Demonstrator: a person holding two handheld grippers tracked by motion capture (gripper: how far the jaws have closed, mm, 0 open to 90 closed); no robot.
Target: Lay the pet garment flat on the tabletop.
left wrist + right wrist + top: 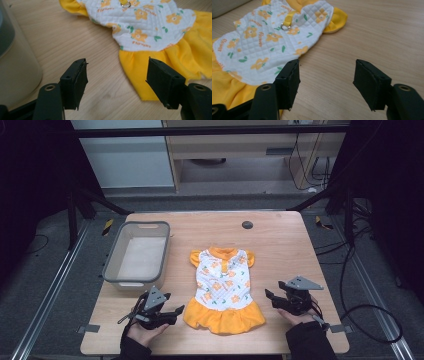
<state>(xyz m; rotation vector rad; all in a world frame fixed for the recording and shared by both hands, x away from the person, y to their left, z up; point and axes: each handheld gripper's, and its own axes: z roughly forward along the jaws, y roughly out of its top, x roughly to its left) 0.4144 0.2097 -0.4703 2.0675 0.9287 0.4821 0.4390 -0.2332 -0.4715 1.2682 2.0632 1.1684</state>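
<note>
- At the far left of the wooden table [280, 245], we see a grey plastic tub [114, 265]; its pale floor shows bare, with nothing lying in it.
- Just in front of the tub's near corner, we find the left gripper [176, 312] in the person's left hand [146, 332], its jaws standing wide apart with nothing between them.
- In the left gripper view, we look between those parted jaws at bare wood; the yellow hem of the dress [160, 37] lies just past the right-hand jaw, not touched by it, and the tub [15, 62] rises at the left edge.
- At the middle of the table, between the two grippers, we see the small dress [222, 290] spread flat: orange collar toward the far edge, white flower-print top, yellow-orange skirt toward the person.
- To the right of the skirt, apart from it, we find the right gripper [271, 299] in the person's right hand [300, 316], jaws likewise parted and empty.
- In the right gripper view, we see bare wood between the jaws; the dress [269, 40] lies beyond the left-hand jaw, a metal ring [285, 26] on its yellow strap.
</note>
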